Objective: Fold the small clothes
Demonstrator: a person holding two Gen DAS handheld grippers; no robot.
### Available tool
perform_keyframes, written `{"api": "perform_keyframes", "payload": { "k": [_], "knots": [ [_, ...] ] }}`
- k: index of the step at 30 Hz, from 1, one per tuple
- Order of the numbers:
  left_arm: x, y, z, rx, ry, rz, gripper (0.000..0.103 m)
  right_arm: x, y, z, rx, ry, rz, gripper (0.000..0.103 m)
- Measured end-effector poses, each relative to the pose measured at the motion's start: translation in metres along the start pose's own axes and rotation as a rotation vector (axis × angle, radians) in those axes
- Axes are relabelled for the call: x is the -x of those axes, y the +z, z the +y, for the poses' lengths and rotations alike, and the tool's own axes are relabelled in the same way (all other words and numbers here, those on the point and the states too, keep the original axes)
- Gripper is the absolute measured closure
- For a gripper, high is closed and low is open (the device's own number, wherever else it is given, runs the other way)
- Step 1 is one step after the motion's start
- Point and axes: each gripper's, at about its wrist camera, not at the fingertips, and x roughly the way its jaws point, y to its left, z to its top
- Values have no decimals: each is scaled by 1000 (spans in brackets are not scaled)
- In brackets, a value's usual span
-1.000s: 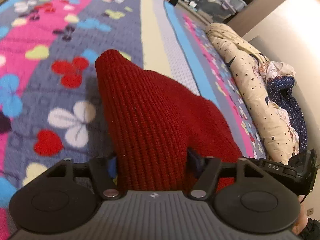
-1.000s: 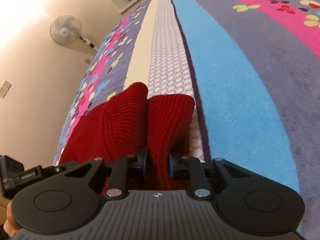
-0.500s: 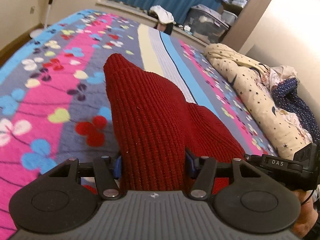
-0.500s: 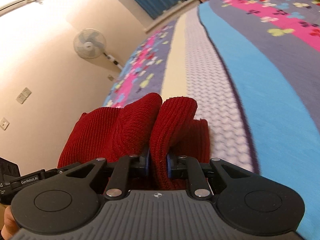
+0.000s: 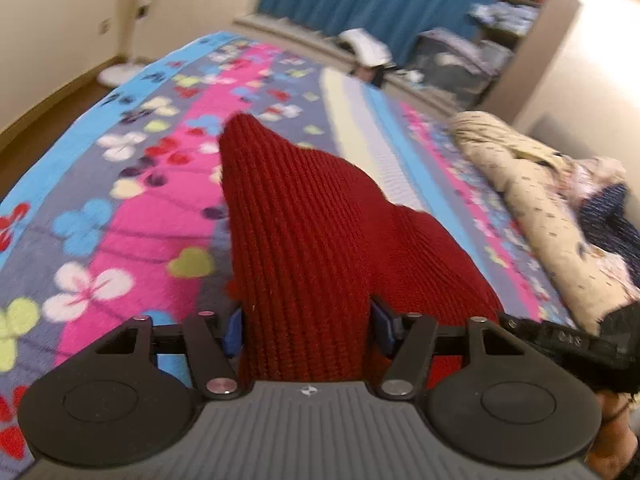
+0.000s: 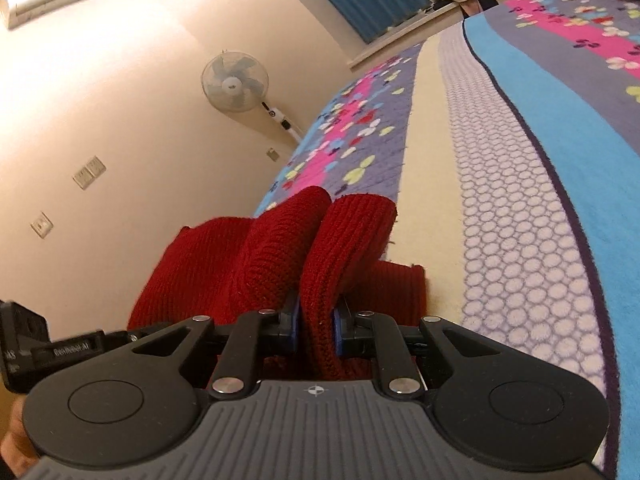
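Note:
A dark red knitted garment is held up off the bed by both grippers. My left gripper is shut on a thick bunch of the red knit, which rises in a peak in front of it. My right gripper is shut on a narrower fold of the same red garment, with more of it bunched to the left and hanging below. The right gripper's body shows at the lower right of the left wrist view.
The bed has a flowered blanket with pink, blue, grey and cream stripes. A rolled cream duvet lies along the right side. A standing fan and wall are at the left; blue curtains and storage boxes stand beyond.
Both grippers have lifted and tilted upward with the red garment; more of the room and far bed edge shows. The grips have not changed.

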Motion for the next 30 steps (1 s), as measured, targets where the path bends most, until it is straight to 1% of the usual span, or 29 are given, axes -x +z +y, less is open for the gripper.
{"api": "perform_keyframes", "payload": {
  "k": [1,2,3,4,6,7,8,9,11,12,13,14,15,16,17,18,19,21,22,24,25,26,27,28,30],
  "knots": [
    [0,1,3,5,41,4,35,-1,0,-2,-12,-27,3,79],
    [2,1,6,4,86,-17,36,3,0,-6,-26,-48,-8,79],
    [10,2,8,-3,112,-63,35,7,1,-9,-41,-59,-21,76],
    [17,3,9,-6,114,-91,35,12,2,-10,-50,-60,-35,73],
    [29,4,11,3,75,-110,35,25,5,-6,-33,-58,-69,67],
    [34,3,11,0,46,-104,35,30,5,-3,-19,-41,-73,66],
    [37,1,9,-17,17,-96,35,34,4,1,-5,-6,-63,64],
    [41,-4,3,-52,-7,-89,36,37,2,5,6,31,-40,62],
    [45,-14,-10,-135,-36,-65,36,36,-5,17,51,97,40,59],
    [42,-21,-15,-182,-52,-31,37,33,-12,24,100,94,81,60],
    [34,-29,-20,-220,-51,19,37,28,-19,29,154,54,121,61],
    [23,-41,-26,-266,-22,87,36,19,-28,32,207,-20,178,59],
    [17,-53,-34,-340,28,88,33,12,-37,29,219,-70,223,50],
    [20,-60,-42,-386,55,68,34,9,-43,23,190,-91,248,48],
    [25,-62,-48,-404,70,43,34,12,-44,21,154,-94,251,47],
    [30,-62,-52,-396,79,37,32,19,-43,22,136,-107,240,47],
    [36,-62,-54,-378,86,35,30,28,-43,28,147,-125,222,47],
    [51,-68,-60,-354,101,16,22,51,-46,43,205,-157,172,46],
    [60,-71,-66,-359,114,0,20,62,-48,50,228,-172,154,47],
    [82,-83,-82,-387,139,-47,10,88,-54,63,260,-179,114,44],
    [93,-86,-92,-402,148,-75,8,100,-57,69,268,-180,87,43],
    [107,-95,-101,-416,163,-116,3,115,-60,77,271,-182,54,36],
    [121,-101,-110,-426,179,-154,1,127,-63,84,273,-184,22,33],
    [137,-112,-119,-434,194,-200,1,141,-67,93,278,-190,-14,25],
    [157,-129,-132,-437,202,-259,1,160,-74,106,297,-205,-69,13]
  ]
}}
